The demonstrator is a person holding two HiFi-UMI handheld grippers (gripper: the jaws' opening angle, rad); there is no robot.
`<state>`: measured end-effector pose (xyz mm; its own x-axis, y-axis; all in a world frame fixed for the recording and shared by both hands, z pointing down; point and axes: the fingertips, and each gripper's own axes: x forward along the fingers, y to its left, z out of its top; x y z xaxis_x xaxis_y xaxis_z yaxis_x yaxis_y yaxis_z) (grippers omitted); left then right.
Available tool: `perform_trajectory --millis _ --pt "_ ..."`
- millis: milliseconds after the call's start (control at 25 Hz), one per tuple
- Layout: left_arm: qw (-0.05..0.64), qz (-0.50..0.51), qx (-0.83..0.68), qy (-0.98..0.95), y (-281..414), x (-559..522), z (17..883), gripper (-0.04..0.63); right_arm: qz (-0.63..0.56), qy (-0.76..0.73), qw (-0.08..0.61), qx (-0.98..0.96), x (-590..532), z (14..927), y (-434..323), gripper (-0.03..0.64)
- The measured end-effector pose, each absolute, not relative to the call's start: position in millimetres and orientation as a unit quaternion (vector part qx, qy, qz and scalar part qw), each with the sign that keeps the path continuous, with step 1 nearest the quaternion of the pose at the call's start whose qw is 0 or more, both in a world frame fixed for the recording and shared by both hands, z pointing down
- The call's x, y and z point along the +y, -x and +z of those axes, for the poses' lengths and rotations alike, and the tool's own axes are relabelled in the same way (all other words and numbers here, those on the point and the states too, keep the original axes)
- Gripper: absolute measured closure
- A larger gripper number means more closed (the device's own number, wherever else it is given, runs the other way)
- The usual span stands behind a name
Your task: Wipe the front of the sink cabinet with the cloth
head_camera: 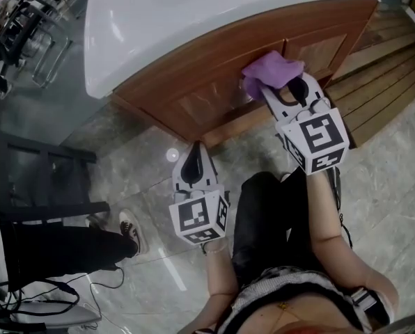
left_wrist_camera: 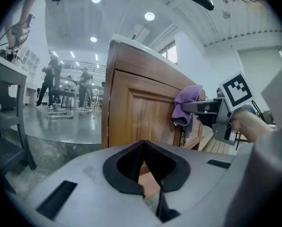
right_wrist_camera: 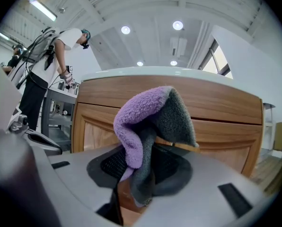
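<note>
Evidently for wiping, the right gripper (head_camera: 285,90) at the upper right of the head view clamps the purple cloth (head_camera: 267,72) against the wooden cabinet front (head_camera: 207,89). The left gripper (head_camera: 196,160), jaws closed on nothing, hangs lower centre, out of the way.

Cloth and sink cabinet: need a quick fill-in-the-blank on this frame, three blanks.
1. The right gripper is shut on a cloth that is grey on one side and ____ on the other.
2. The left gripper, jaws shut and held low away from the cabinet, holds ____.
3. The front of the sink cabinet, where the cloth sits, is made of ____.

Missing words: purple; nothing; wood.
</note>
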<state>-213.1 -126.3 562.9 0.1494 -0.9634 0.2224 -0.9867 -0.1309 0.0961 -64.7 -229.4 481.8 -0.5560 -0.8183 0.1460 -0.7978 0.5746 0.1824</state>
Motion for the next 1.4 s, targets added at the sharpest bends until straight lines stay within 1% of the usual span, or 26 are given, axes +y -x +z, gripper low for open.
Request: perform_trajectory --millis 200,680,880,1200,1400 --pt "0.106 0.056 -0.66 -0.741 218 -122 556 0.595 -0.016 -0.412 0.093 -0.906 -210 487 85 0.439" --pt "0.109 0.056 -0.688 -0.715 246 -93 557 0.595 -0.027 -0.3 0.132 -0.944 -157 525 195 0.439" --pt "0.11 0.06 -0.698 -0.705 259 -83 559 0.595 -0.042 -0.277 0.146 -0.949 -147 535 231 0.439" --pt "0.116 0.064 -0.7 -0.702 263 -79 566 0.595 -0.079 -0.274 0.175 -0.943 -152 551 261 0.439" --pt "0.117 0.063 -0.698 -0.704 262 -82 569 0.595 -0.08 -0.273 0.167 -0.944 -153 552 262 0.439"
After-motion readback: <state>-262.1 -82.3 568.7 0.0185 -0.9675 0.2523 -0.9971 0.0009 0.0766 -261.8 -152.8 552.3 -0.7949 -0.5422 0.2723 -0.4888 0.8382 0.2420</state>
